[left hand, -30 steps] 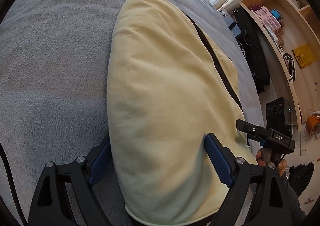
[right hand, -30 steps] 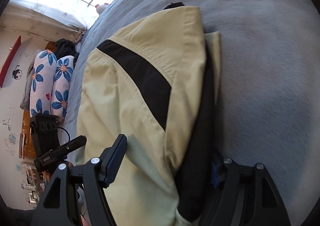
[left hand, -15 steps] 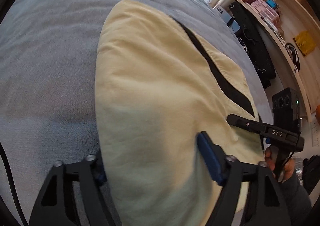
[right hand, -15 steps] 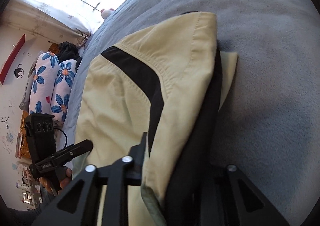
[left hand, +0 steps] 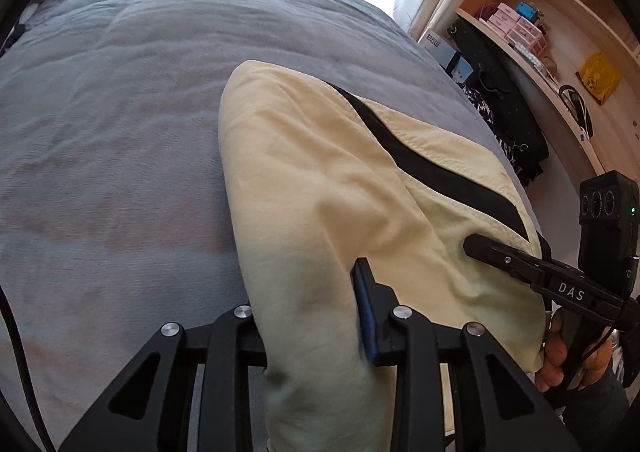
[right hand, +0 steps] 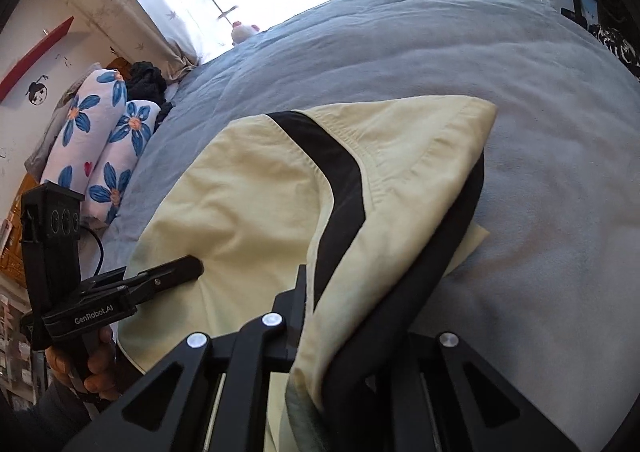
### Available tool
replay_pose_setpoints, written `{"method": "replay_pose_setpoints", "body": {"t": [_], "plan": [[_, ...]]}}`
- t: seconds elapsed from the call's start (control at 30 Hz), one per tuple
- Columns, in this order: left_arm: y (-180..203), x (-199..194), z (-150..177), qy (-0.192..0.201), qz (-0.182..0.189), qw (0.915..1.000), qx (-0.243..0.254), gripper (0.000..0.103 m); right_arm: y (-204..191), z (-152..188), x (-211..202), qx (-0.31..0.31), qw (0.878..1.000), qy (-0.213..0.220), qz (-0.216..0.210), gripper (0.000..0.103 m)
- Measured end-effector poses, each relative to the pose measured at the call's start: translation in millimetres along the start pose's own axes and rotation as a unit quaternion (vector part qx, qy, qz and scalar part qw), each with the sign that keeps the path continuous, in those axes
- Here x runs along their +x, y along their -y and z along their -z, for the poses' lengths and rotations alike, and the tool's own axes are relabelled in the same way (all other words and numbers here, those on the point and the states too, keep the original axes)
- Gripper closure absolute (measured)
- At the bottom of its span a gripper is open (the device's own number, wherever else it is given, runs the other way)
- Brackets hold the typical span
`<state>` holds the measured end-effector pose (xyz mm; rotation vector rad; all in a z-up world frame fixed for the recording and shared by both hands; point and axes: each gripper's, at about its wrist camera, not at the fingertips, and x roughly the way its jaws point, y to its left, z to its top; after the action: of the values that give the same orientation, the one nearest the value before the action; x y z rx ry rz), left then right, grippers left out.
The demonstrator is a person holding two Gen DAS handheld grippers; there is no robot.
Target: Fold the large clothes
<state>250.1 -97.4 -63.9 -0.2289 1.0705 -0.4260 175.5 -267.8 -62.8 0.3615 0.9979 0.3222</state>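
Both our grippers are matte black, with skeleton-style arms cut into triangular windows and shiny round silver bolt heads at the pivots. The left gripper has a blue pad lining its finger. Seen from across, the right gripper reads "DAS" in white, and the left one says "GenRobot.AI" (small white print). Each carries a boxy black camera block with three round lenses, one with a green light, plus a thin black cable. Dark sleeve at the wrist.
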Motion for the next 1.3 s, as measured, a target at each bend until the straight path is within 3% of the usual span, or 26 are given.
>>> {"method": "replay_pose_setpoints", "body": {"t": [0.3,0.47,0.67,0.83,0.97,1.13,1.3], "plan": [[-67.3,-86.8,-30.6,0.031,-0.038,0.9987,-0.013,0.074,-100.0,-31.1,18.5,-0.027,0.997,0.024,-0.061,0.093],[-125.8,-126.1,-75.7,0.048,-0.070,0.9963,-0.013,0.074,-161.2,-71.7,60.5,-0.027,0.993,0.032,-0.107,0.093],[-206.9,-139.7,-139.3,0.068,-0.097,0.9930,0.006,0.074,-220.1,-127.9,126.9,-0.028,0.991,0.046,-0.125,0.093],[-274.9,-120.4,-193.9,0.075,-0.099,0.9920,0.019,0.074,-239.5,-175.1,190.3,-0.006,0.989,0.058,-0.133,0.093],[-319.3,-82.4,-231.6,0.071,-0.104,0.9919,0.019,0.073,-241.4,-205.5,244.5,0.004,0.989,0.056,-0.136,0.093],[-363.6,-35.0,-252.0,0.067,-0.104,0.9920,0.023,0.072,-232.4,-222.5,299.1,-0.015,0.989,0.062,-0.133,0.093],[-398.1,24.0,-254.7,0.057,-0.126,0.9902,0.023,0.069,-207.4,-223.9,356.0,-0.023,0.994,0.052,-0.090,0.093]]}}
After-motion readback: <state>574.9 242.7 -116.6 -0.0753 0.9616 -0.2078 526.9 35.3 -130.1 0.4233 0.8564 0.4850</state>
